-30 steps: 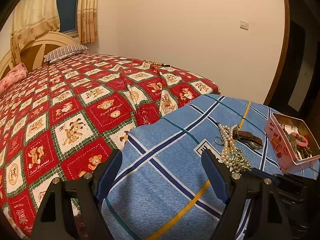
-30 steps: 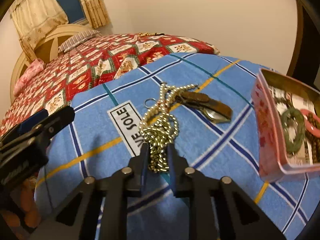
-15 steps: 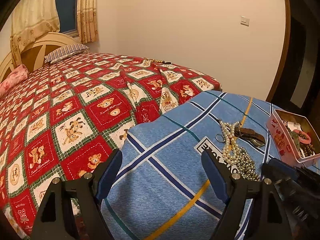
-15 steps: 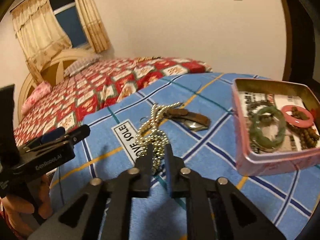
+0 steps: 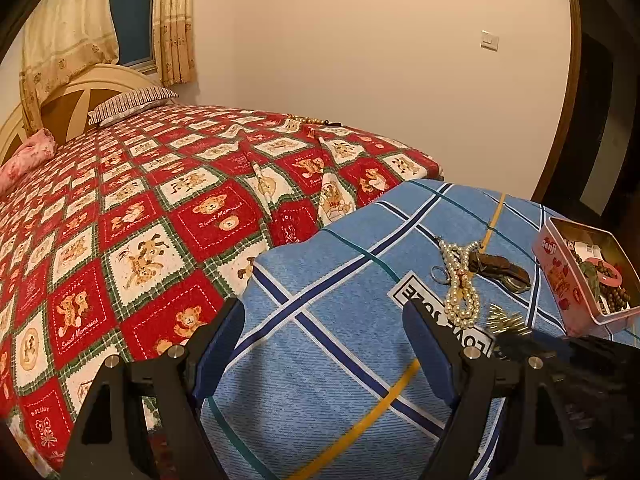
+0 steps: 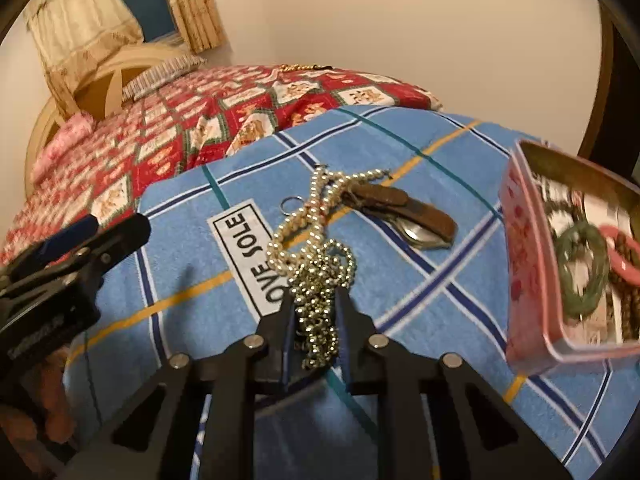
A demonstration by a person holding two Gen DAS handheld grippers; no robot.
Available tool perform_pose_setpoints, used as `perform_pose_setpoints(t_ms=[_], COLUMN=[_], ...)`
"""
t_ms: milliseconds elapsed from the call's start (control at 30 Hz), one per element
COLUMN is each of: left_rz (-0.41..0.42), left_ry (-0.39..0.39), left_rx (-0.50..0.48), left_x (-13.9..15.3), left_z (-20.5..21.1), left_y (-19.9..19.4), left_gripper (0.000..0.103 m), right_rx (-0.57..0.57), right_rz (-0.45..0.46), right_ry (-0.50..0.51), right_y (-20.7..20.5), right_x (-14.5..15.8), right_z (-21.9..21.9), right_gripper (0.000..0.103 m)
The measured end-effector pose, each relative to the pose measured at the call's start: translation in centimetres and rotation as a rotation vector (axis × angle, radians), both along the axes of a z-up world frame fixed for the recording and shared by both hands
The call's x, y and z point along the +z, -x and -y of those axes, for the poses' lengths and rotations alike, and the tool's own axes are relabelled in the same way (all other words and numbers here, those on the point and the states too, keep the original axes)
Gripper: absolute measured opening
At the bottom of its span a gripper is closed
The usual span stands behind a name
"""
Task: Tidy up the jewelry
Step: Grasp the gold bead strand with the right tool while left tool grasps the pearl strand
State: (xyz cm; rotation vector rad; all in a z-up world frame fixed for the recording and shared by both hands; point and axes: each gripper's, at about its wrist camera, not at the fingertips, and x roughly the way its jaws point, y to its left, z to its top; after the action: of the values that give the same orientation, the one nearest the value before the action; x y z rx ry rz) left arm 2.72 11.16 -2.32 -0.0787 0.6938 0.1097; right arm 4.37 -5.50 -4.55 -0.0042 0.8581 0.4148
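My right gripper (image 6: 315,300) is shut on a bunched gold bead chain (image 6: 320,280) and holds it just above the blue plaid towel (image 6: 400,280). A white pearl necklace (image 6: 308,212) lies on the towel, also in the left wrist view (image 5: 460,280). A brown-strapped watch (image 6: 408,216) lies beside it. A pink tin (image 6: 528,280) with a green bangle (image 6: 580,268), a pink ring and brown beads stands at right; it also shows in the left wrist view (image 5: 560,276). My left gripper (image 5: 324,344) is open and empty over the towel's left part. The right gripper's tip (image 5: 520,344) shows there with the blurred chain.
A small metal ring (image 6: 291,204) lies by the pearls. The towel covers the corner of a bed with a red bear-pattern quilt (image 5: 160,208). Another necklace (image 5: 308,121) lies at the quilt's far edge. Pillows and headboard (image 5: 80,96) are far left.
My right gripper has lifted the gold chain off the pearl necklace and swung right toward the tin. The left gripper has stayed open and drifted slightly.
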Motion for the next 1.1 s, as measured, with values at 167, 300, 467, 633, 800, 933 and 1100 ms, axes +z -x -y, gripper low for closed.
perform_pose_setpoints(t_ms=[167,300,467,633,800,933,1100], left_rz=[-0.005,0.004,-0.037,-0.171,-0.174,-0.169,-0.102], left_ry=[0.033,0.056,0.032,0.030,-0.007,0.051,0.143], left_rx=[-0.056,-0.151,-0.271,-0.279,-0.260,-0.263,-0.266], left_x=[0.0,0.3,-0.4,-2.5,-2.5,-2.6,-1.8], left_z=[0.9,2.8,7.3,9.5,9.9,8.8,7.4], left_y=[-0.5,-1.4,-4.2,-6.8,-6.8,-6.7,-4.9], left_gripper=[0.081,0.081,0.061,0.061,0.030,0.014,0.013], right_rx=[-0.056,-0.133,-0.185,-0.213,-0.219,-0.224,-0.242], right_rz=[0.120,0.195,0.228,0.226,0.207,0.209,0.205], right_ry=[-0.102,-0.137,-0.126,-0.145,-0.153,-0.163,-0.181], right_y=[1.9,2.5,2.0,1.7,1.3,1.4,1.3], right_x=[2.1,3.3,3.6,3.8,3.6,3.7,3.7], right_z=[3.0,4.6,5.5,6.5,6.8,7.1,7.8], right_gripper=[0.018,0.018,0.018,0.018,0.018,0.018,0.018])
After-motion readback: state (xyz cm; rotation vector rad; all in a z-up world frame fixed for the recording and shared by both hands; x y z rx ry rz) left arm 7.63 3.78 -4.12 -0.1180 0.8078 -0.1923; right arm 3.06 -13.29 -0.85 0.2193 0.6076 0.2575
